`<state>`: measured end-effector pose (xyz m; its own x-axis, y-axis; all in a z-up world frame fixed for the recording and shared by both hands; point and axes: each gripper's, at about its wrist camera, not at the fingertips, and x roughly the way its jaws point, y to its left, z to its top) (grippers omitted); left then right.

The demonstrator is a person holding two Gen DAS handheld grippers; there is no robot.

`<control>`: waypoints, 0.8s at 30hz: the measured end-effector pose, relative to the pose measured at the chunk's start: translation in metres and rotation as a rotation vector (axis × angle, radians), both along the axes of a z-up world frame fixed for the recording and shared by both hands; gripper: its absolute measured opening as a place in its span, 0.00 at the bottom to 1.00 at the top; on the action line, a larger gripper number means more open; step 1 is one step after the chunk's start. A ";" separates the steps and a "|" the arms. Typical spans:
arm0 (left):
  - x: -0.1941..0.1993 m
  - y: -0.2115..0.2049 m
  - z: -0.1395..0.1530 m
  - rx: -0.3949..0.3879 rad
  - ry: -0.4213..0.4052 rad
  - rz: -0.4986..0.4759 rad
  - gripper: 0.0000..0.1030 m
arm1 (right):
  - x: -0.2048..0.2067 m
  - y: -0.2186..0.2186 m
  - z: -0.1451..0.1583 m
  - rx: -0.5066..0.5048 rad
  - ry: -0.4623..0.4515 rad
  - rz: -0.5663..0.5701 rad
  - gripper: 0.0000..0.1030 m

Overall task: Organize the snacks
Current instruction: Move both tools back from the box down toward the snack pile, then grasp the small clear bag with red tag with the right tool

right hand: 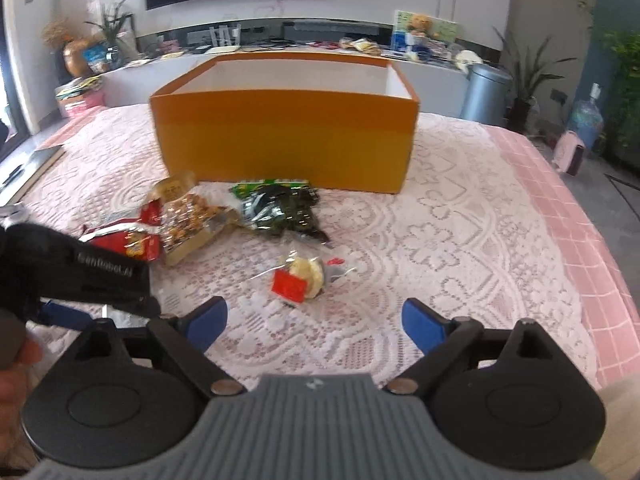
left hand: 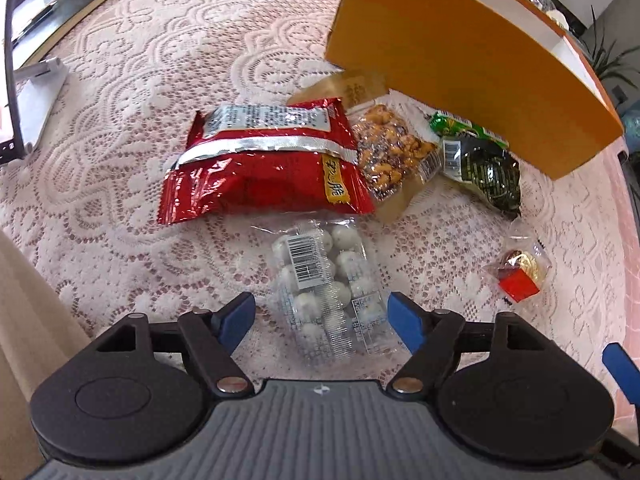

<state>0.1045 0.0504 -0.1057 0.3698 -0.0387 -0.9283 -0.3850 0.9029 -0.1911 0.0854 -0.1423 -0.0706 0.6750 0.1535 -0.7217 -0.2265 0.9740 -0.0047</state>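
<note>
Left hand-held gripper point(left hand: 321, 318) wide open, straddling clear candy bag point(left hand: 328, 288), pads clear.

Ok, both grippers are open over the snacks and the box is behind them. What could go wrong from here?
The left gripper straddles the clear bag of white balls; its slick, loosely filled film could slip or tear under the pads.

The red chip bag lies touching that bag's far end and may get dragged along.

The right gripper faces the small red-and-yellow packet; the left gripper beside it is close enough that the two might collide.
</note>
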 end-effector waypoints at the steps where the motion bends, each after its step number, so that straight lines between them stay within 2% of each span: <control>1: 0.001 -0.001 0.000 0.009 0.000 -0.004 0.86 | 0.001 -0.001 -0.001 0.003 0.008 -0.007 0.89; 3: 0.001 -0.005 0.000 0.029 -0.001 -0.020 0.86 | 0.003 -0.002 -0.003 0.010 0.025 -0.017 0.89; 5: 0.000 -0.007 0.001 0.032 -0.016 -0.049 0.72 | 0.004 -0.002 -0.005 0.003 0.024 -0.022 0.89; 6: 0.000 -0.008 0.001 0.026 -0.027 -0.067 0.69 | 0.005 -0.003 -0.006 -0.002 0.024 -0.025 0.89; 14: 0.003 -0.019 0.009 0.023 -0.085 -0.227 0.65 | 0.013 -0.010 -0.013 0.008 0.052 -0.052 0.89; 20: 0.008 -0.023 0.026 0.095 -0.150 -0.339 0.64 | 0.022 -0.011 -0.014 0.032 0.062 -0.040 0.89; 24: 0.013 -0.014 0.028 0.064 -0.174 -0.354 0.64 | 0.032 -0.002 -0.013 0.034 0.049 -0.003 0.89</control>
